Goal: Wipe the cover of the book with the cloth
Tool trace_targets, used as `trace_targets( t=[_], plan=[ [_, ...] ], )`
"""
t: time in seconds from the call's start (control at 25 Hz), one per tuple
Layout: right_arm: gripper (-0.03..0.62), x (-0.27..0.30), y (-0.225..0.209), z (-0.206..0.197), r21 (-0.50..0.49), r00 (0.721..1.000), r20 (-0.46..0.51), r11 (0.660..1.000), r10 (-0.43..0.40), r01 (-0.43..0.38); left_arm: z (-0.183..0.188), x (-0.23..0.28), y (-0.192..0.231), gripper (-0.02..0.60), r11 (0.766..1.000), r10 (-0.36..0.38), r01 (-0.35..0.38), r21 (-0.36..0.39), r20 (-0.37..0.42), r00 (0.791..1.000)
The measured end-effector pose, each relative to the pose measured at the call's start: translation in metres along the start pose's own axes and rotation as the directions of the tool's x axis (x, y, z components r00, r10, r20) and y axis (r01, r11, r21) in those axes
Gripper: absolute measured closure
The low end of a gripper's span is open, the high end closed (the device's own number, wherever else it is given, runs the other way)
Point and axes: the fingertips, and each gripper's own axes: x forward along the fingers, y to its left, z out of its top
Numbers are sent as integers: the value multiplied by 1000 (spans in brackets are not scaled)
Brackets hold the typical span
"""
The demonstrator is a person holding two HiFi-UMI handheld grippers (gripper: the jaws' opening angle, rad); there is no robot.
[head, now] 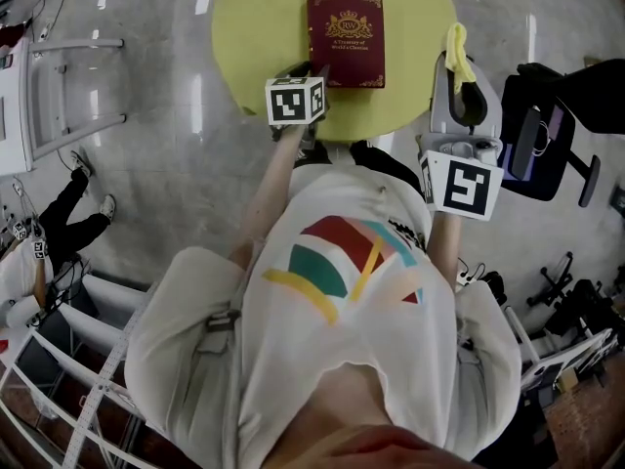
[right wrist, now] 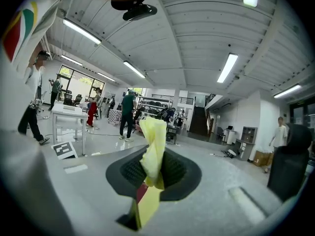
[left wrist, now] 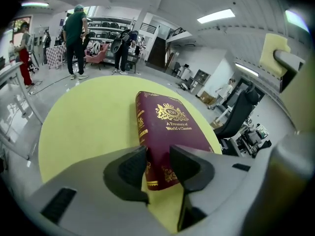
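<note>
The left gripper (head: 314,69) stood at the near left corner of the book (head: 346,39). In the left gripper view, its jaws were closed in on that corner. The spine side lay against the left jaw, and the right jaw reached over the edge of the cover. The rest of the book ran straight ahead from the jaws. It lay flat with its cover up, dark red with a gold crest and gold lettering. Under it and on both sides of the left gripper spread the round yellow table (head: 259,27), which carried the book.

The right gripper (head: 461,81) was off to the right of the left one, near the table's right rim and apart from the book. Its jaws were clamped on the cloth (right wrist: 153,146), a pale yellow one. A twisted fold of it stood up out of the jaws and a flat strip hung down below them. In the head view the cloth pointed away from the person, level with the book's right edge but not touching it.

By count there was one book, one cloth, one table and two grippers, each with one marker cube (head: 295,101). Beyond the right gripper stood one black office chair (head: 547,135). Several people stood far ahead of the left gripper, across the hall floor.
</note>
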Motion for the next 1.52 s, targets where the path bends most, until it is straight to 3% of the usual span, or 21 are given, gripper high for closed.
trace_targets(
  t=[0.48,0.76,0.84,0.88,1.0,1.08,1.12,1.36,1.44,1.52],
  plan=[
    [563,16,10,6,-56,999,-1,997,48,-48,0,1,-1,431,1000,-8,8,14,-16,1000],
    [563,73,9,-3,-239,994,-50,965,97,-106,-1,2,-1,431,1000,-15,15,16,-10,1000],
    [563,98,14,-14,-346,989,-93,927,119,-144,-1,3,-2,431,1000,-18,18,20,-11,1000],
    [563,112,18,-25,-420,982,-133,890,130,-175,-1,3,-2,431,1000,-20,20,21,-12,1000],
    [563,150,30,-71,-638,953,-279,719,117,-275,-5,7,-1,431,1000,-27,27,11,-29,999],
    [565,170,36,-104,-713,923,-371,607,97,-350,-6,6,-1,431,999,-31,32,6,-36,999],
    [565,178,40,-120,-722,905,-414,571,96,-391,-5,4,-2,431,999,-33,33,5,-35,999],
    [565,208,55,-193,-643,777,-621,497,106,-582,-1,6,-2,431,1000,-24,24,5,-21,999],
    [565,214,56,-209,-618,745,-661,498,88,-608,-2,6,-2,431,1000,-30,30,0,-25,999],
    [565,218,60,-219,-584,716,-693,519,81,-624,-2,6,-2,431,999,-35,35,-4,-29,999]
  ],
)
